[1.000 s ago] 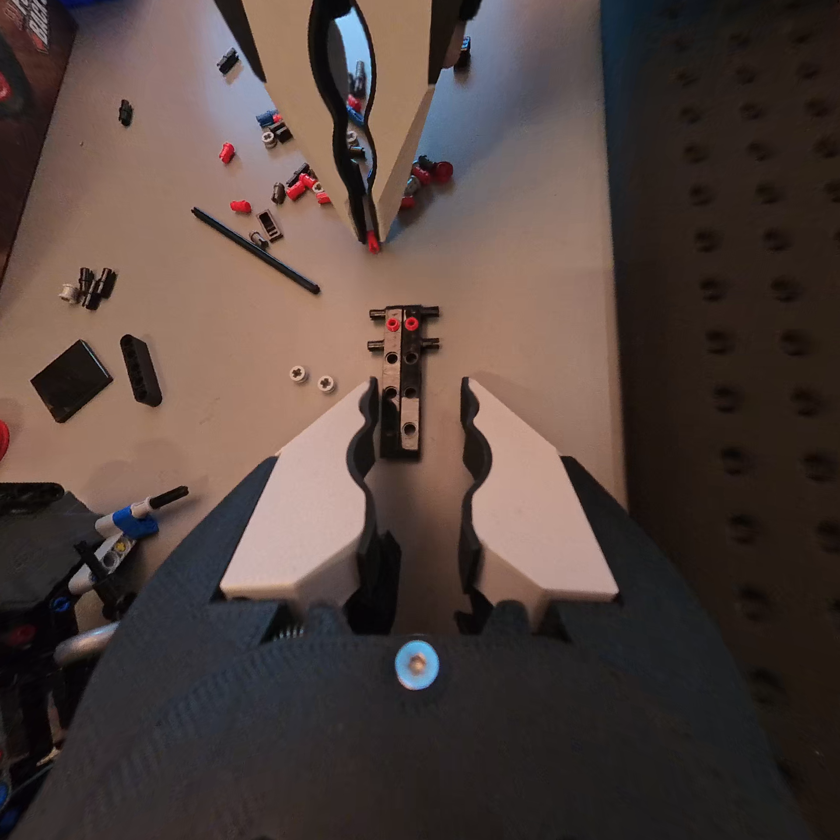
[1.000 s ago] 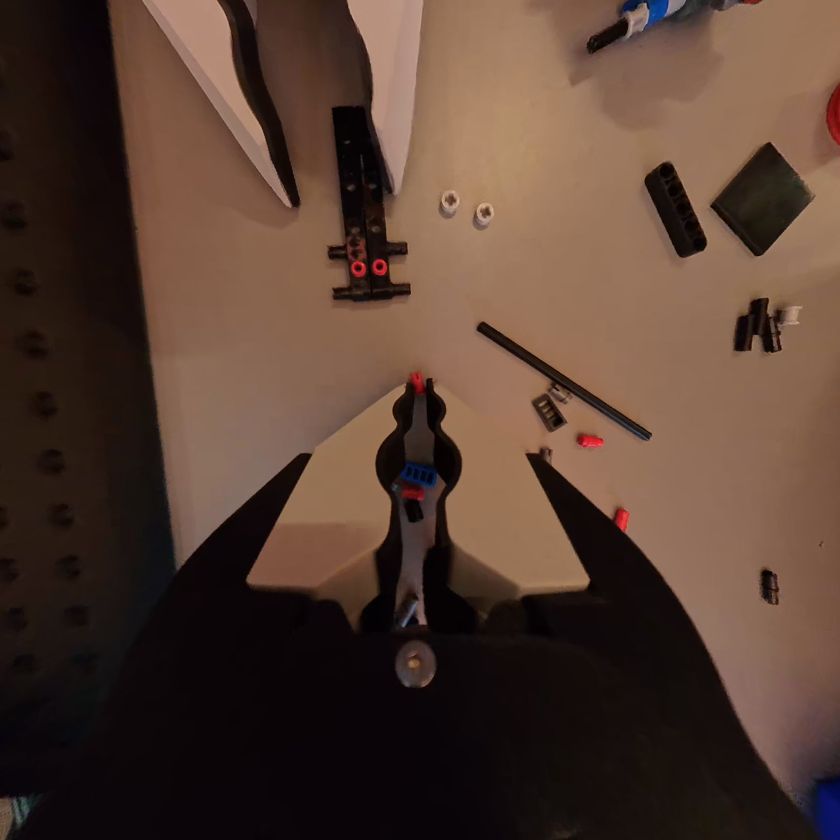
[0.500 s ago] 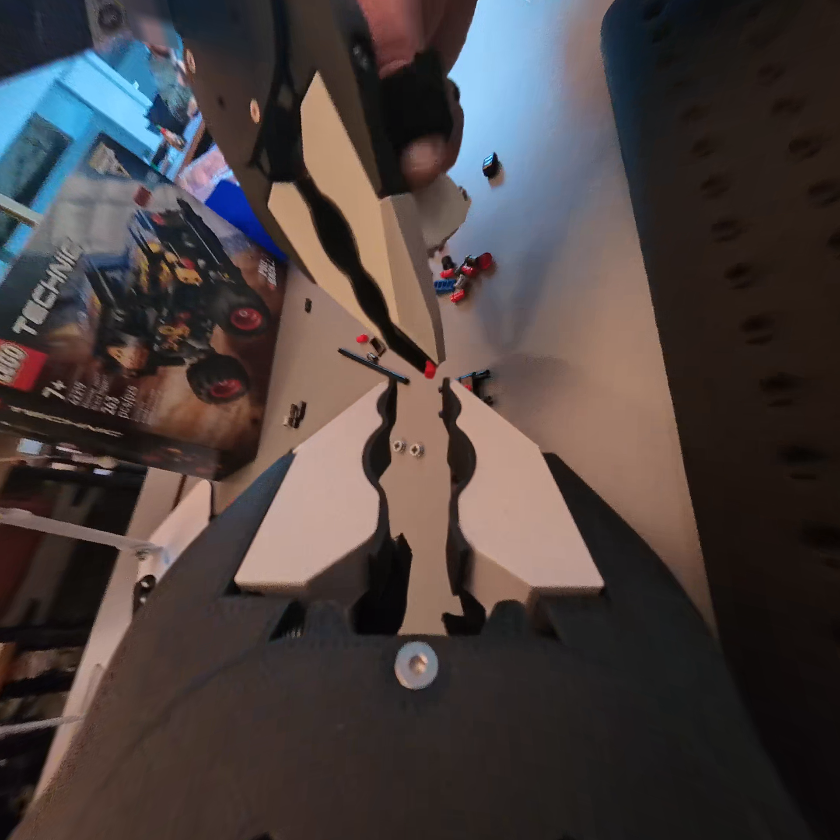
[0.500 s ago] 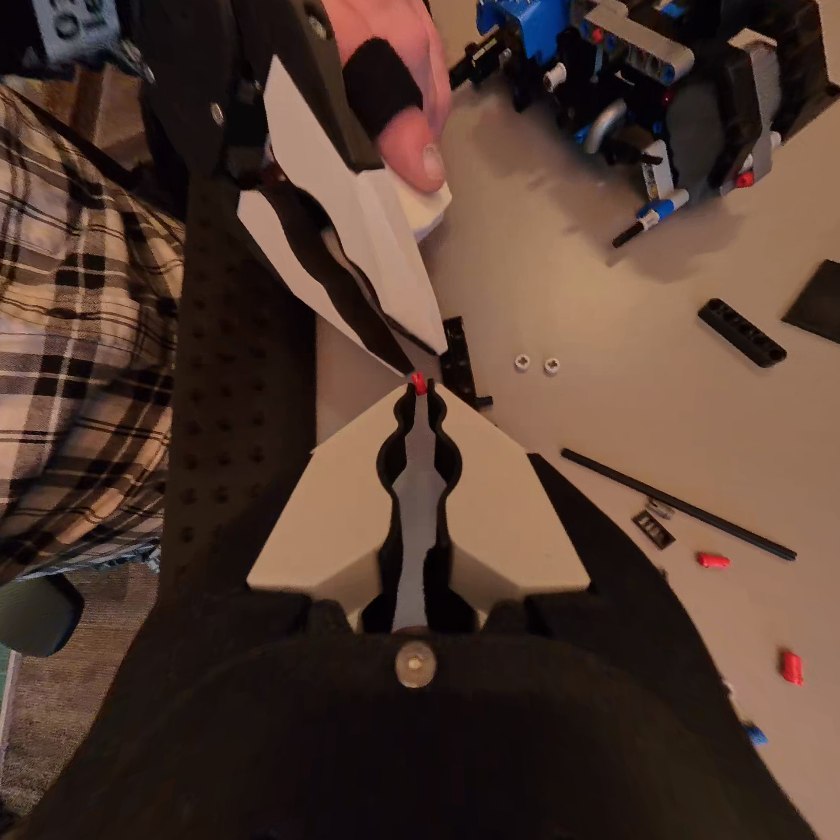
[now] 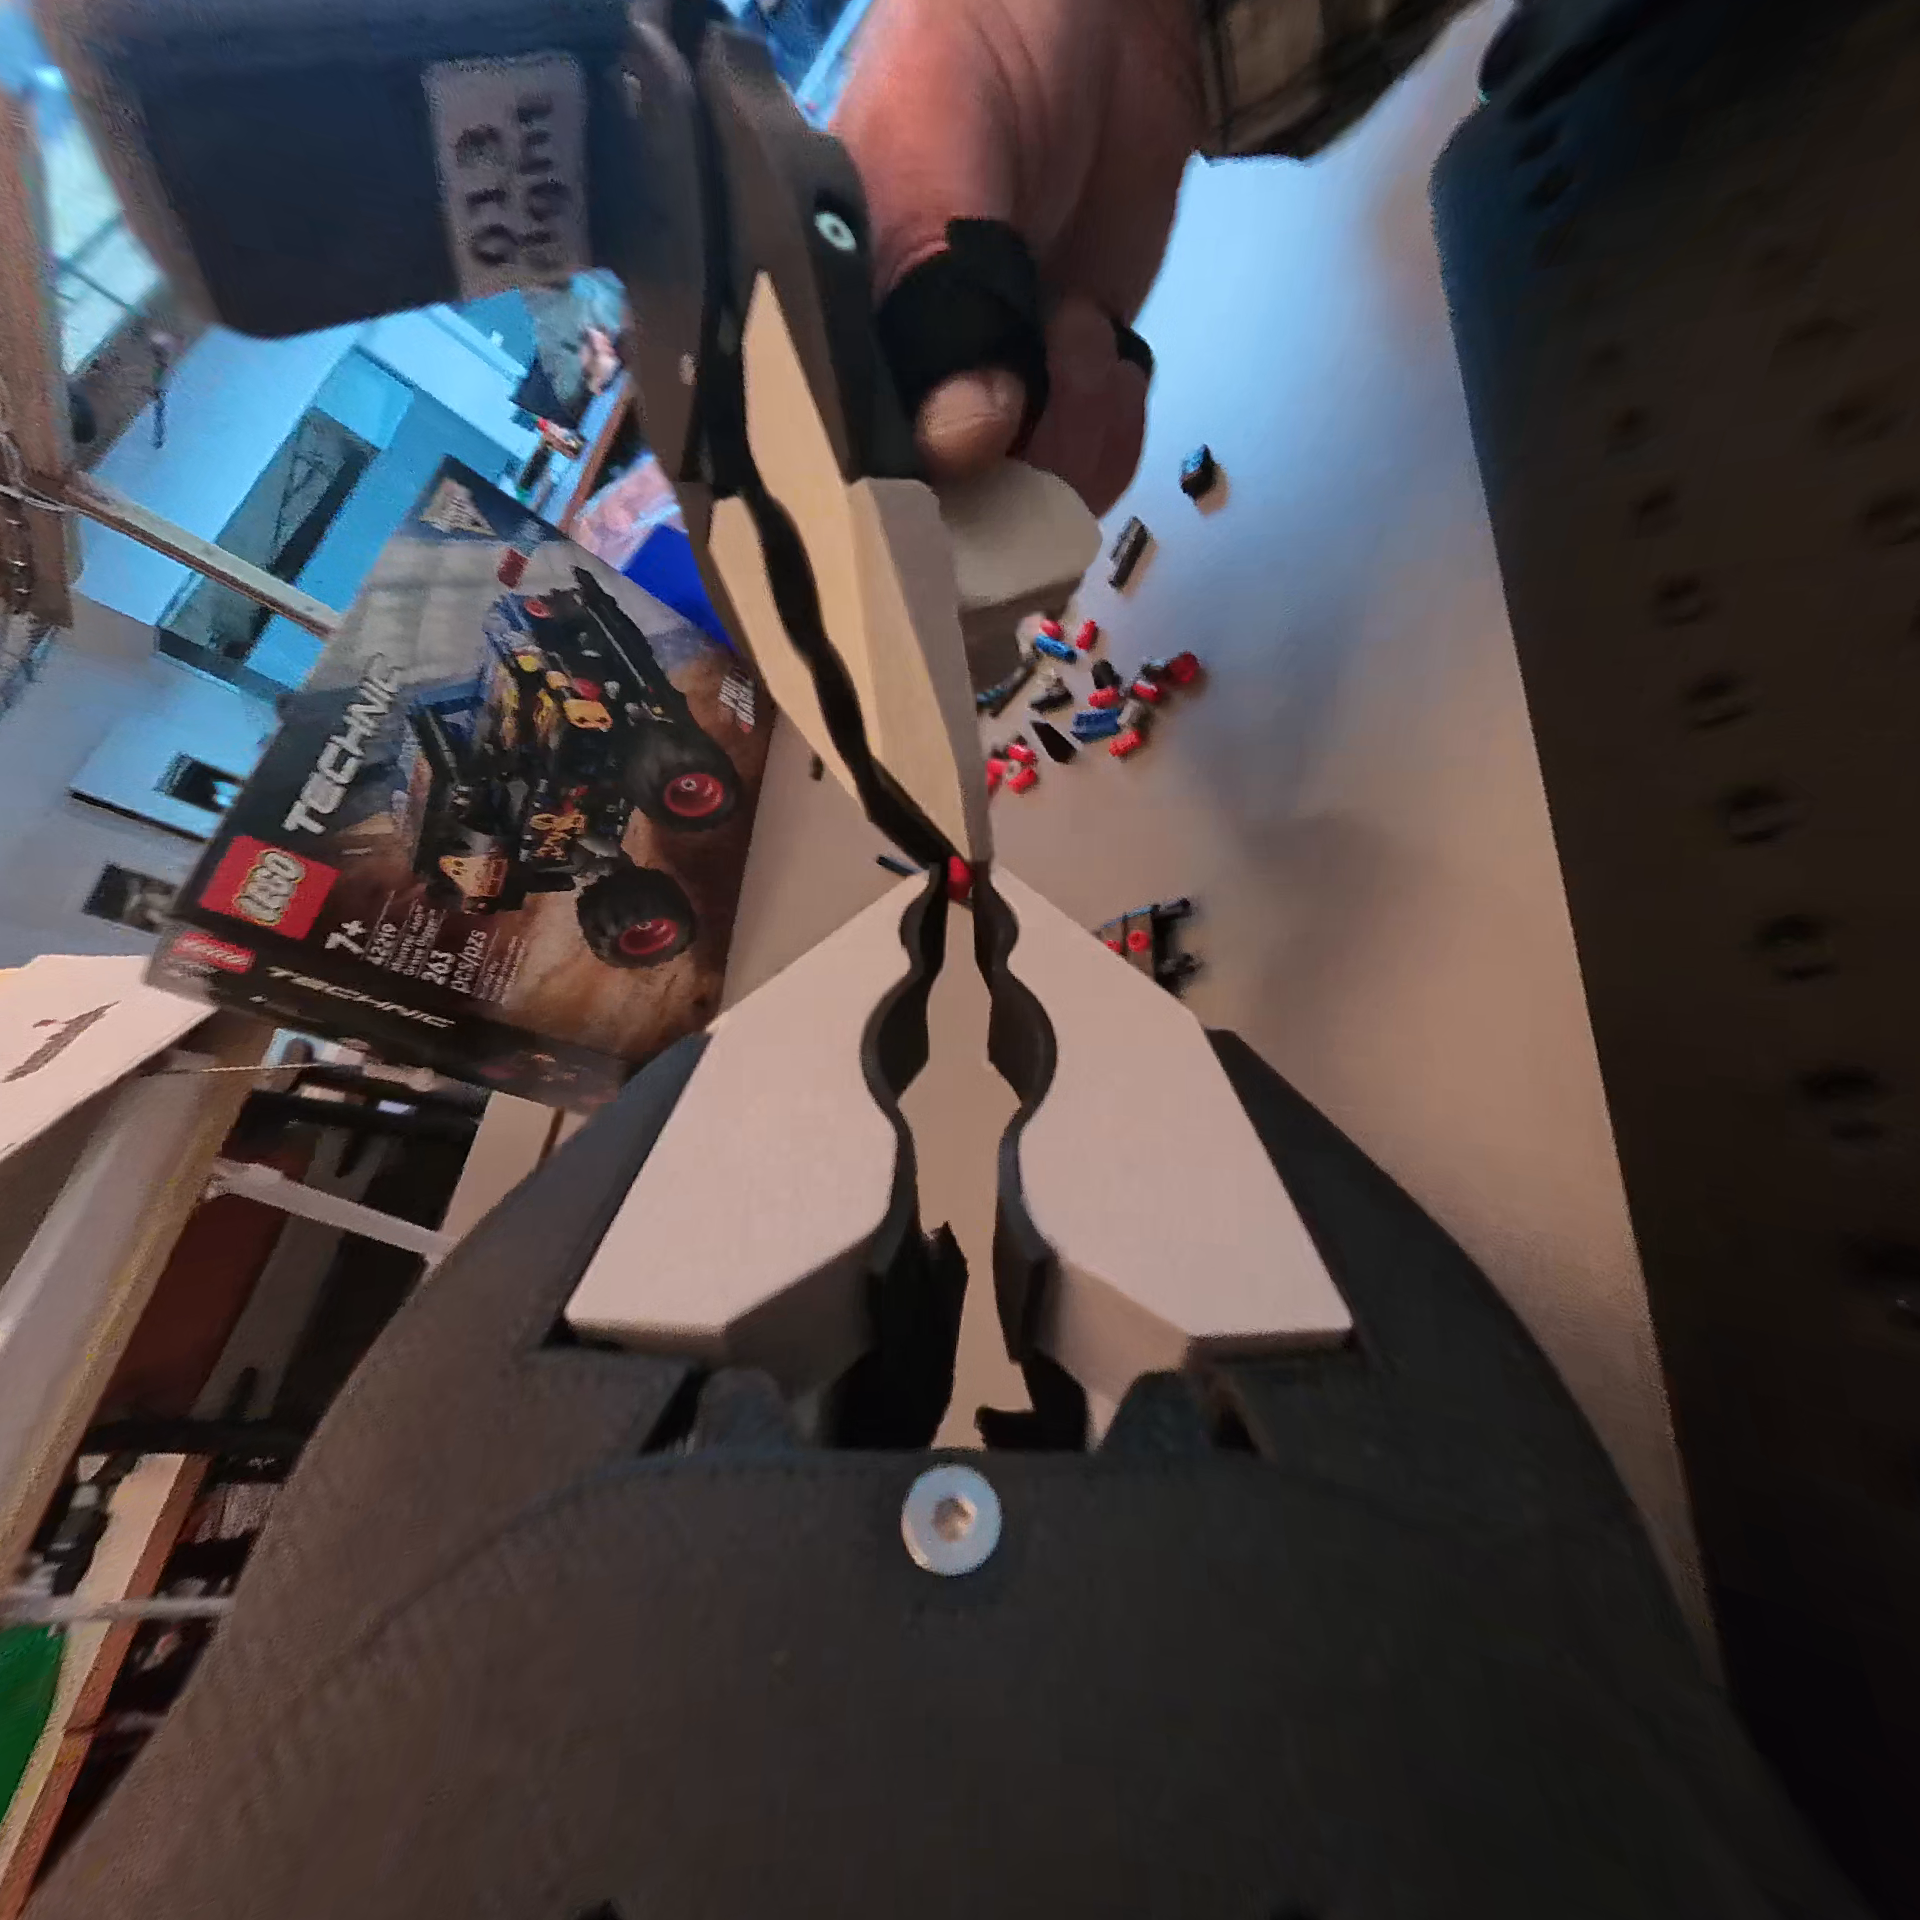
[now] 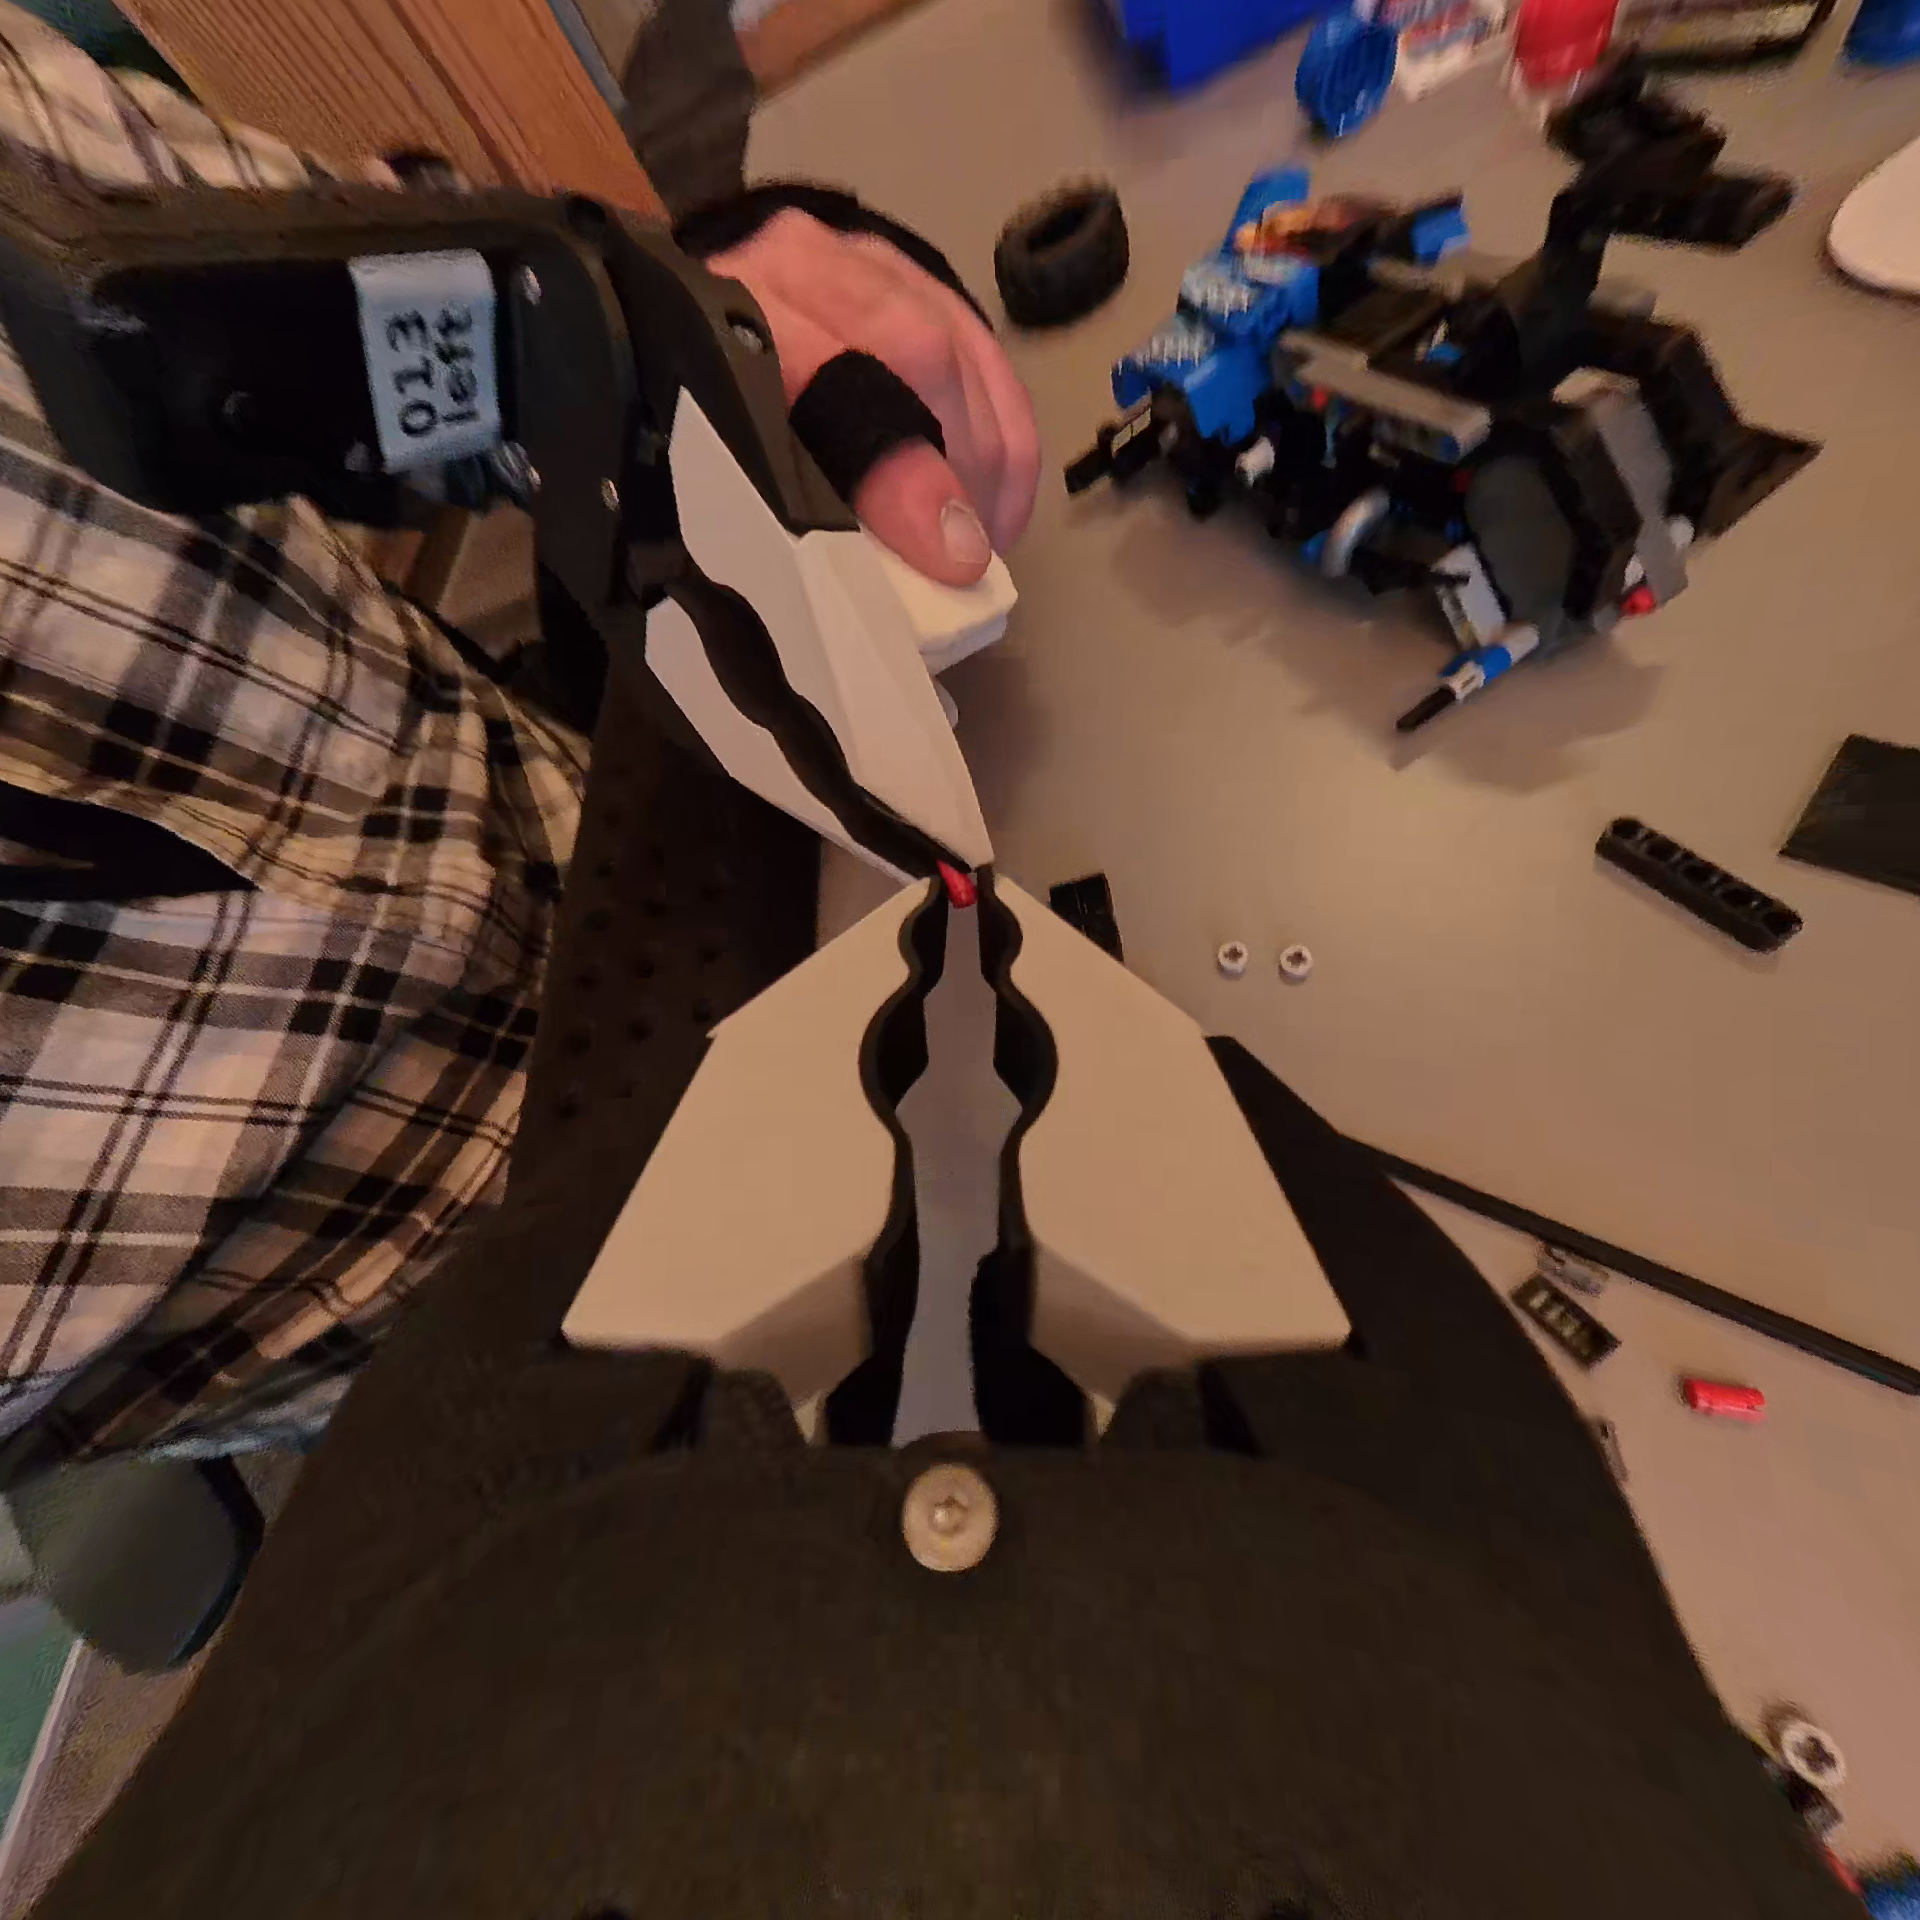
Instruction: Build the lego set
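Currently you hold both grippers tip to tip above the surface, likely to hand over or reseat the red pin before it goes into the black beam assembly lying below. Right gripper jaws nearly closed, pinching the pin at the tips. Left gripper jaws almost closed too; whether they grip it, cannot tell. Pin is tiny, bright red, stubby.
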Tool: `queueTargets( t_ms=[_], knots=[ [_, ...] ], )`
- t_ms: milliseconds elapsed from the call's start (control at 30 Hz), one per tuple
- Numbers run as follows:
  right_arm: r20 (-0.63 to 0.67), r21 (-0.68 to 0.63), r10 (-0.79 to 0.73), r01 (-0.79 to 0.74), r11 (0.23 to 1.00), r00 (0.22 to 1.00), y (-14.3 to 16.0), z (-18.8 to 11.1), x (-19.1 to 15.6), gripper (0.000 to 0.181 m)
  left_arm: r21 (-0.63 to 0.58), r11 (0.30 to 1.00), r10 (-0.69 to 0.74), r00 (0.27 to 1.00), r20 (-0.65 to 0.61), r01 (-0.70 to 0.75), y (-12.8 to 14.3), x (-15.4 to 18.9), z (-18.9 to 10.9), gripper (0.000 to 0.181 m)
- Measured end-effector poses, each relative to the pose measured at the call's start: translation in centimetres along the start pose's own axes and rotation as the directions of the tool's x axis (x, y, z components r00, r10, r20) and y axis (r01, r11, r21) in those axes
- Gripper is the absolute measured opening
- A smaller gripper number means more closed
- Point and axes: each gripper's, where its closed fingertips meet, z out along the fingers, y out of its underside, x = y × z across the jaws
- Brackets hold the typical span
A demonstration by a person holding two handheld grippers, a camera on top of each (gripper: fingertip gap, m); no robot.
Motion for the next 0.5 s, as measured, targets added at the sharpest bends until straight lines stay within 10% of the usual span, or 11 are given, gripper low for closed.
queueTargets(
  t_ms=[500],
  knots=[
    [-0.069,0.274,-0.069,0.085,0.958,0.995,-3.3,-1.3,-1.5,0.003,0.149,0.986,-0.091,0.991,0.103,0.075,-2.3,-2.6,-1.9,0.003]
  ],
)
